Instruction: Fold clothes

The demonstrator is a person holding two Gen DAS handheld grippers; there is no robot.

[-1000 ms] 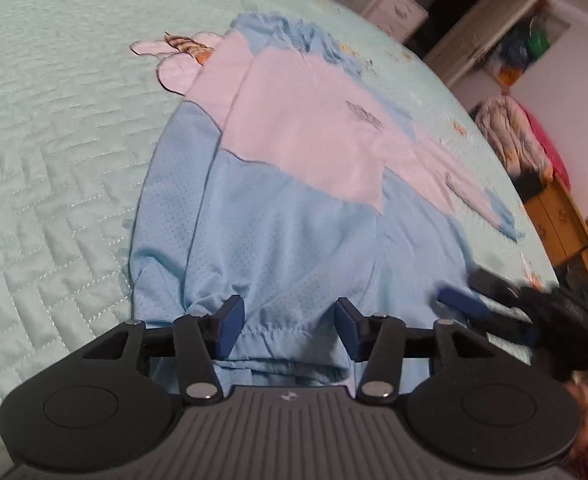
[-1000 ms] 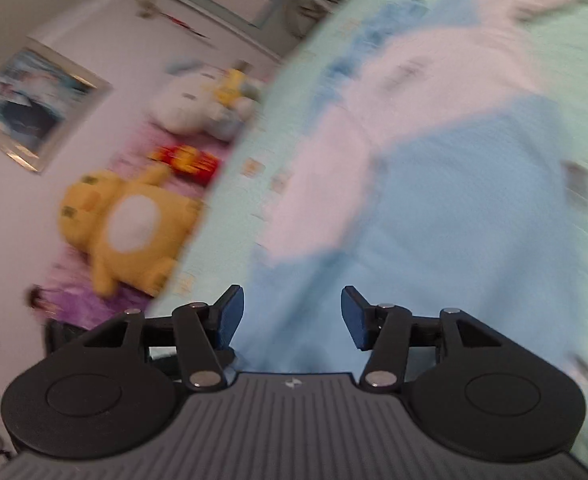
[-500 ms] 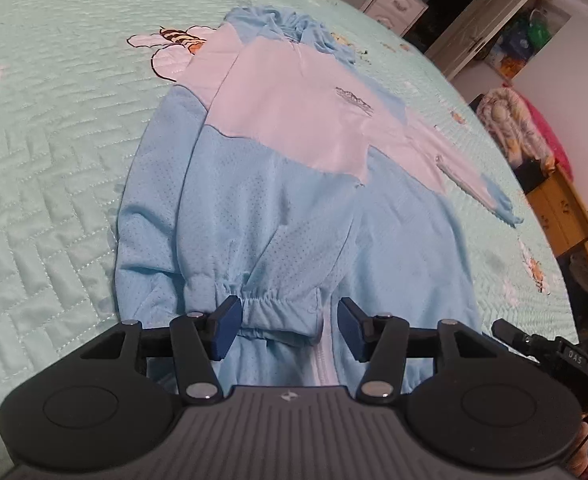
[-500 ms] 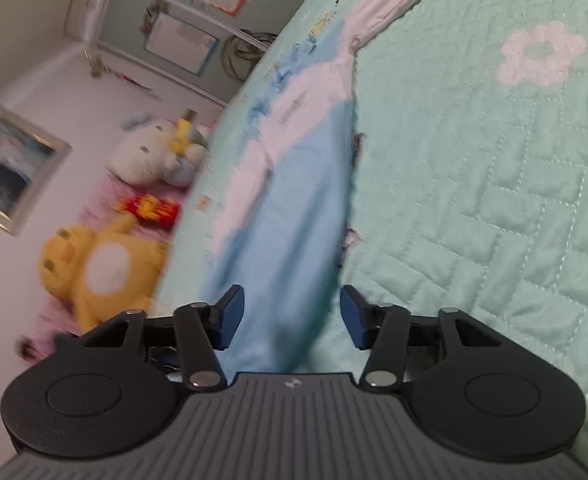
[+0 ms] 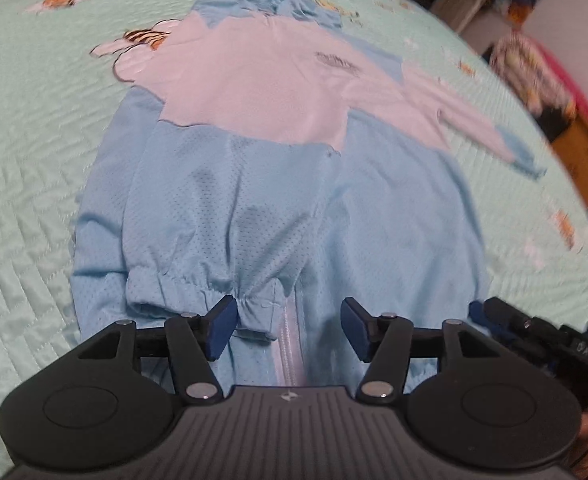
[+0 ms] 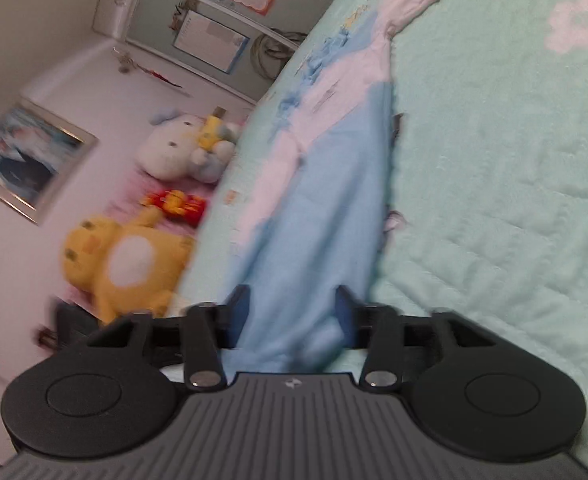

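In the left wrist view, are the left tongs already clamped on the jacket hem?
No: the left tongs stand open, pads apart either side of the zipper at the jacket hem.

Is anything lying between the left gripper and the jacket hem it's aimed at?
Nothing visible. The left gripper is open right over the blue jacket hem, with only the jacket's own gathered cuff and zipper between its fingers. The right gripper sits off to the side, at the hem's other end.
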